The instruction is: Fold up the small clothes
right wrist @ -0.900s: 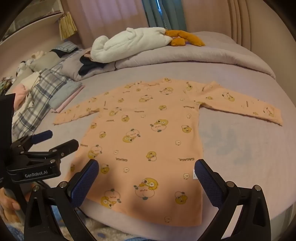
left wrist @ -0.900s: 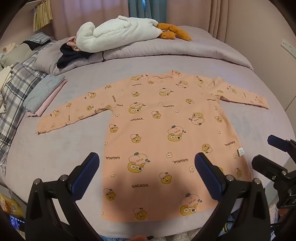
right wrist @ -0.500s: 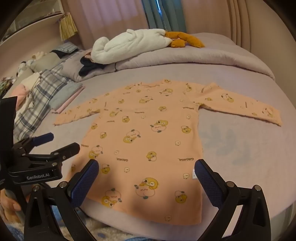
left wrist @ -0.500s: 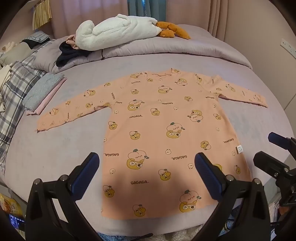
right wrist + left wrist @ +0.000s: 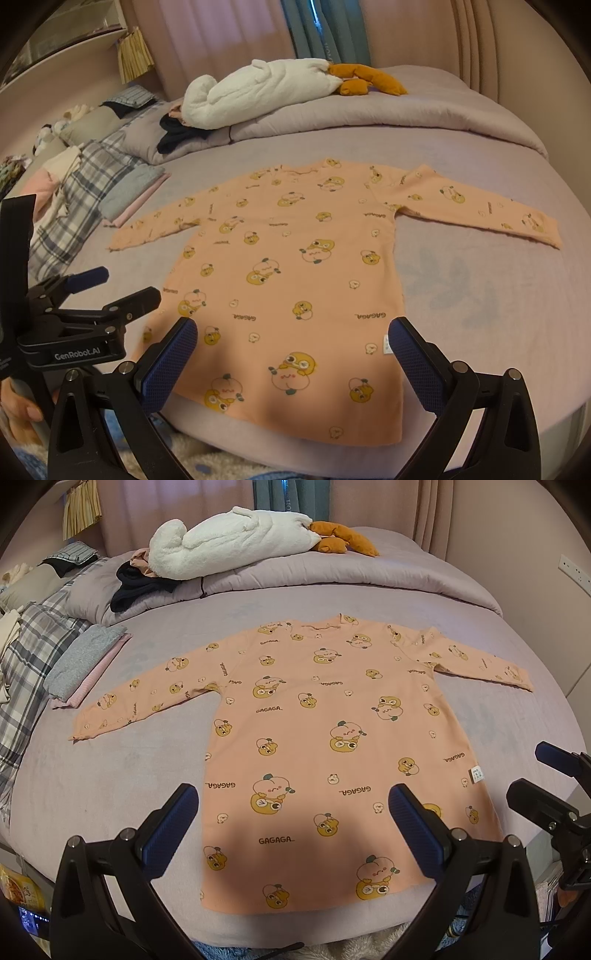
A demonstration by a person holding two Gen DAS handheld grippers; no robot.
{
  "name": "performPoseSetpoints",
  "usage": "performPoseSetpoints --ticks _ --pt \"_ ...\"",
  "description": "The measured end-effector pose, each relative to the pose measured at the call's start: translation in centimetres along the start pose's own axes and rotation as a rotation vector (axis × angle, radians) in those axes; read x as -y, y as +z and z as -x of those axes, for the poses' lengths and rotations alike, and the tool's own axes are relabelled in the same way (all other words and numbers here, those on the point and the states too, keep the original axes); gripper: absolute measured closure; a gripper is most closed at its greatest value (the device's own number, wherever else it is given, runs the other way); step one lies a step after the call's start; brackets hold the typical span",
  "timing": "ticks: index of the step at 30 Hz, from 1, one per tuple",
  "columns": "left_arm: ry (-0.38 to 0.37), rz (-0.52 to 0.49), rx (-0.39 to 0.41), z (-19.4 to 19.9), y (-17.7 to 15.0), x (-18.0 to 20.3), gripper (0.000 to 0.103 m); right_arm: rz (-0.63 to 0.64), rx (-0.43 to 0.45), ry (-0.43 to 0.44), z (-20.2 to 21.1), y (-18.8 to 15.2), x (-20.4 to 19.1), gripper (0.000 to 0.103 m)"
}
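Peach shirt [image 5: 332, 746] lies flat on the bed [image 5: 110, 775], sleeves out at 9 and 3 o'clock. Left gripper [image 5: 291, 830] and right gripper [image 5: 291, 354] hover above the hem, jaws wide open, empty. Pinching only 1 layer would likely skew the fold.

Left wrist view: from foot edge of bed [image 5: 110, 775], angled down, facing far curtains; orange top [image 5: 332, 738] centre frame, near. Right wrist view: same edge, similar downward tilt, set further right. Both share orange top [image 5: 295, 266], white plush [image 5: 229, 542] at upper centre.
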State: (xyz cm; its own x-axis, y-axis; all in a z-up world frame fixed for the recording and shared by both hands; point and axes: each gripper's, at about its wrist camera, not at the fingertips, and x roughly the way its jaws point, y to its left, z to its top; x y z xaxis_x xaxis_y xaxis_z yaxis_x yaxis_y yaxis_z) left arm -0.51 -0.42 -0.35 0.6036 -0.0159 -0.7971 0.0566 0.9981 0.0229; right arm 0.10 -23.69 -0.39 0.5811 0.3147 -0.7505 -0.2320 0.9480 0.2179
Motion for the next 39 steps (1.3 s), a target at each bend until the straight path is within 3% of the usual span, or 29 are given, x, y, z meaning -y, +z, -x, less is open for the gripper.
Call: performPoseSetpoints --ticks 39 --pt "-0.003 -0.009 -0.017 -0.07 -0.16 0.39 0.000 -0.011 0.008 -0.001 0.02 -0.45 0.32 0.001"
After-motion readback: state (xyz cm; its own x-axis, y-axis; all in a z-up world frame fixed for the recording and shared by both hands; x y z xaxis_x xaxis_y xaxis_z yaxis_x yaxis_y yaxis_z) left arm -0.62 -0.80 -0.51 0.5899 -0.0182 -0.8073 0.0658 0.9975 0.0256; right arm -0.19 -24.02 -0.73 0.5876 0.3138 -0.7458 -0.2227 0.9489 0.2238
